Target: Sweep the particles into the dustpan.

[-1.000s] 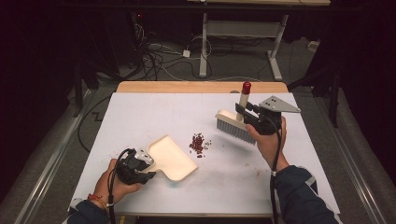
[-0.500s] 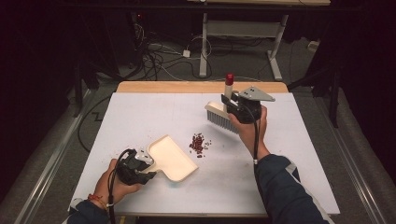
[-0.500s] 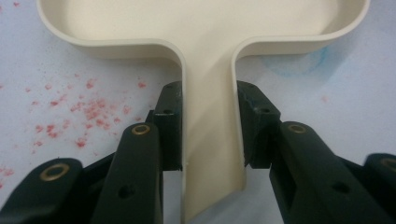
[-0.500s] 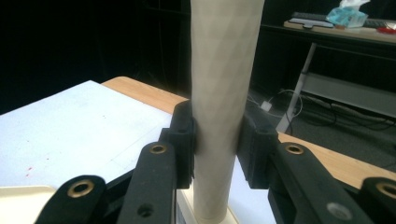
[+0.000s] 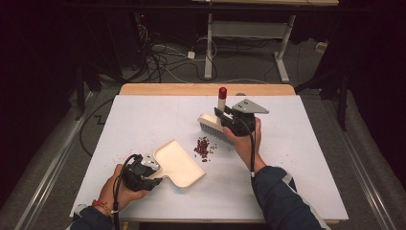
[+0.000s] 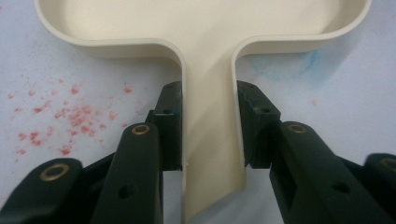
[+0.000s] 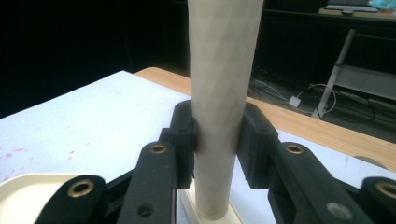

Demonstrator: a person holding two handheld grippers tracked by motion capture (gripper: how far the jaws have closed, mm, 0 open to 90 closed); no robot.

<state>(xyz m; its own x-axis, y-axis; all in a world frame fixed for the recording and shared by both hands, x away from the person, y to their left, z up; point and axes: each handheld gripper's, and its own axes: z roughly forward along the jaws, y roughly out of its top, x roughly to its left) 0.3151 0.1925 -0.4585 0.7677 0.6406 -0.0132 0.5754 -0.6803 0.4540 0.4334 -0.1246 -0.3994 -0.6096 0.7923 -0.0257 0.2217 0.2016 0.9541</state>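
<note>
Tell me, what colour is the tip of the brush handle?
Red. The brush handle has a red tip, clearest in the high view.

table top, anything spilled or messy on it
Yes: a small pile of dark red bits lies loose on the white table between the dustpan and brush, with faint pink smears beside the dustpan handle.

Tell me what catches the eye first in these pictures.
The small heap of dark red beans in the middle of the white table stands out most. Just behind it, the right gripper clamps the upright handle of a brush with a red tip, bristles down by the heap. Nearer the person, the left gripper holds the cream dustpan by its handle, flat on the table, its mouth toward the beans.
</note>
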